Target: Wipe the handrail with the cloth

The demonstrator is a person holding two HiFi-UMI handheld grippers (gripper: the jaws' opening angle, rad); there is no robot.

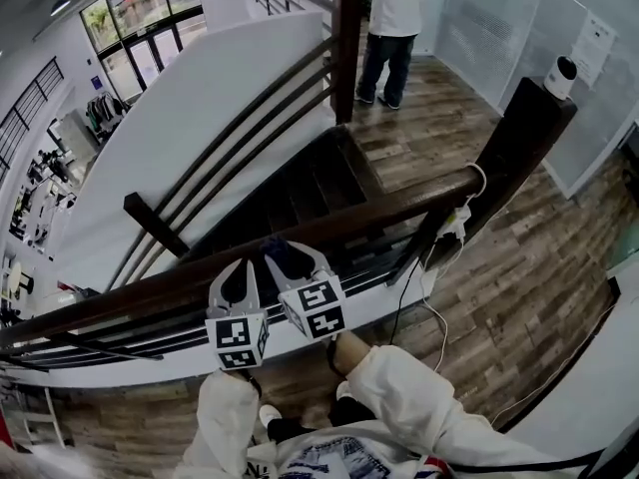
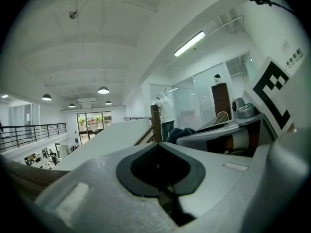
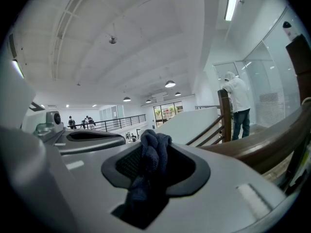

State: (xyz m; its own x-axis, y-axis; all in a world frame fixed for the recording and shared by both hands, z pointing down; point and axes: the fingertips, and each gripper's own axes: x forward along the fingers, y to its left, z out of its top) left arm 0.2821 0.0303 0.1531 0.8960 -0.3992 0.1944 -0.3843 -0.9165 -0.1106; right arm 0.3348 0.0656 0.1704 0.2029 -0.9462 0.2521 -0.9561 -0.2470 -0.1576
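A dark wooden handrail [image 1: 329, 223] runs across the head view from lower left up to a dark post. My right gripper [image 1: 290, 257] is shut on a dark blue cloth [image 1: 283, 256], held at the rail's top. In the right gripper view the cloth [image 3: 151, 157] bunches up between the jaws, and the handrail [image 3: 262, 149] passes on the right. My left gripper [image 1: 237, 282] sits just left of it over the same rail, shut with nothing between its jaws. The left gripper view shows the closed jaws [image 2: 160, 191] and the cloth [image 2: 182, 131] beyond.
A staircase [image 1: 300, 193] with a second railing descends beyond the handrail. A person [image 1: 391, 28] stands at the far landing. A dark post [image 1: 519, 148] with a white cable [image 1: 424, 297] stands at right, a white device [image 1: 561, 76] on top. Wood floor lies below.
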